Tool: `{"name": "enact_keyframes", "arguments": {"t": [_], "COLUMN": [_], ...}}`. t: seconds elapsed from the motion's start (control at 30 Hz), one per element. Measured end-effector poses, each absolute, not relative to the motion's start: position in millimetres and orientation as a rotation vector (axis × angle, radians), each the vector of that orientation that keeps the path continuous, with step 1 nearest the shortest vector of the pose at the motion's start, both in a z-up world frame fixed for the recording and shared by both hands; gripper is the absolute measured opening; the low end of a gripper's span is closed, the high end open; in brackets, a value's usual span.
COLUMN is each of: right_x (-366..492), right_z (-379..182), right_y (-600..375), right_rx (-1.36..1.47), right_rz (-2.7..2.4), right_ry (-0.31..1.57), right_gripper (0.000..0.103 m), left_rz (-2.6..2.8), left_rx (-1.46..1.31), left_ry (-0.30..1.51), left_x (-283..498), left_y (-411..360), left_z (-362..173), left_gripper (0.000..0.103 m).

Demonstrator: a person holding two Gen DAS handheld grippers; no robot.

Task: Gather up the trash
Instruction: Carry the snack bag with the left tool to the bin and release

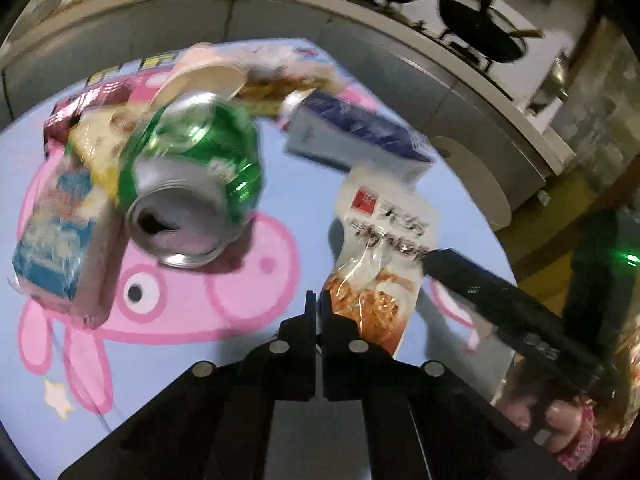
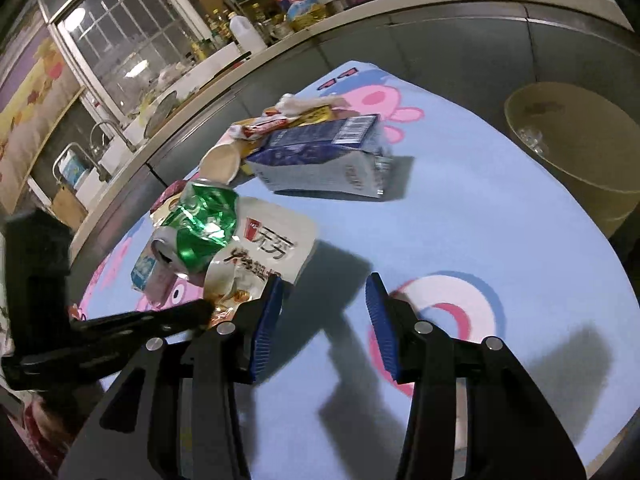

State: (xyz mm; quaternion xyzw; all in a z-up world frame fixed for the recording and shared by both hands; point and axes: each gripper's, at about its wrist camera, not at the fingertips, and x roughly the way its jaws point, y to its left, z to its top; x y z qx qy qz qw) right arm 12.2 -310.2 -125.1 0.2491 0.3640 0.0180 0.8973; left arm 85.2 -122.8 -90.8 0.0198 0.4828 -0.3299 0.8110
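Note:
My left gripper (image 1: 317,300) is shut on the bottom edge of a white snack bag (image 1: 376,248) with orange print and holds it up off the blue table. The bag also shows in the right wrist view (image 2: 264,252), pinched by the left gripper's black fingers (image 2: 192,312). A crushed green can (image 1: 192,192) lies beside the bag; it shows in the right wrist view (image 2: 196,228) too. A dark blue and white carton (image 1: 360,136) lies further back, also seen from the right (image 2: 324,160). My right gripper (image 2: 324,304) is open and empty above the table.
A beige bin (image 2: 572,152) stands at the table's far right edge. A light blue small carton (image 1: 60,248), a paper cup (image 2: 220,162) and several wrappers (image 2: 288,120) lie in a pile. A kitchen counter (image 2: 248,72) runs behind the table.

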Motion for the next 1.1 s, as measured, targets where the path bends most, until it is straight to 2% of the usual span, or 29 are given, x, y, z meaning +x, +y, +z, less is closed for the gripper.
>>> {"name": "enact_keyframes", "arguments": {"t": [0.23,0.57,0.63,0.67,0.73,0.77,0.97,1.1], "right_x": [-4.6,-37.0,-39.9,-40.2,-42.3,-44.3,-48.6,-31.8], "right_z": [-131.9,-110.1,-110.7,-111.1,-113.4,-114.7,-111.2,-107.7], "right_y": [-356.4,-476.9,-498.7,-506.4,-518.7,-521.8,-498.9,-458.8], "right_rx": [0.645,0.738,0.75,0.755,0.764,0.769,0.752,0.718], "right_rz": [0.048,-0.178,-0.249,-0.274,-0.322,-0.333,-0.308,-0.219], "right_ry": [0.693,0.509,0.504,0.503,0.509,0.511,0.511,0.533], "right_gripper": [0.044,0.044,0.047,0.051,0.052,0.052,0.051,0.044], "left_rz": [-0.76,-0.917,-0.934,-0.946,-0.942,-0.937,-0.925,-0.893], "left_rx": [0.118,0.244,0.261,0.268,0.267,0.26,0.152,0.09], "left_ry": [0.986,0.924,0.91,0.911,0.94,0.944,0.926,0.896], "left_x": [80.4,115.3,122.8,126.0,133.3,134.9,135.1,125.1], "left_y": [-182.0,-337.3,-360.7,-373.3,-393.6,-394.6,-350.4,-284.6], "left_z": [-59.8,-39.6,-44.1,-47.8,-56.5,-59.1,-47.4,-35.9], "left_gripper": [0.002,0.001,0.001,0.003,0.02,0.031,0.03,0.03]}}
